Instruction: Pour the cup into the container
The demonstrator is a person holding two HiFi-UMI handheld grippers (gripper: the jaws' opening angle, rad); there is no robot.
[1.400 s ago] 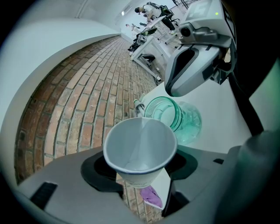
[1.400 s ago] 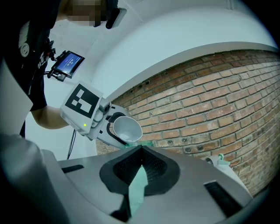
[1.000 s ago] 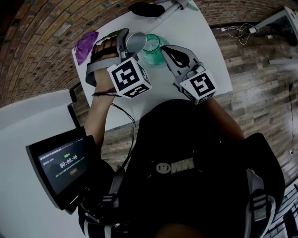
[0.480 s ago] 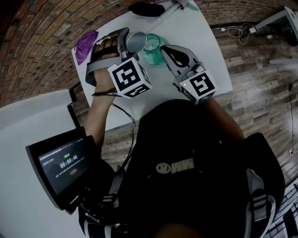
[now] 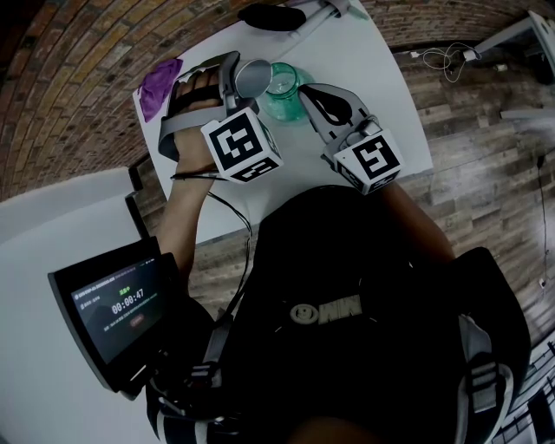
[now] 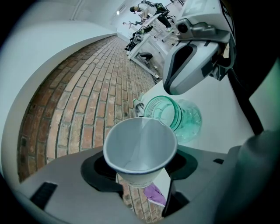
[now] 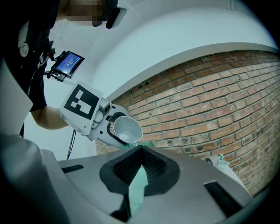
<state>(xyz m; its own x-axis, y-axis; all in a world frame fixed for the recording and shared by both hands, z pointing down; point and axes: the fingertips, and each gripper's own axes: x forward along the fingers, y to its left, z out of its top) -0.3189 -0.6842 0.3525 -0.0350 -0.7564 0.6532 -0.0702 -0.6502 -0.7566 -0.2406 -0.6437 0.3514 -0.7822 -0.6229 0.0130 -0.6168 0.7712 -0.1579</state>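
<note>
A white paper cup is tilted on its side, mouth toward the green glass container. My left gripper is shut on the cup; inside the cup I see only white. The container stands on the white table, just beyond and below the cup's rim. My right gripper is at the container's right side. A sliver of green glass sits between its nearly closed jaws. From the right gripper view the cup hangs over the container's edge.
A purple cloth lies at the table's left corner. A black object and a white, teal-tipped thing lie at the far edge. A timer screen is at the person's left. Brick wall runs behind the table.
</note>
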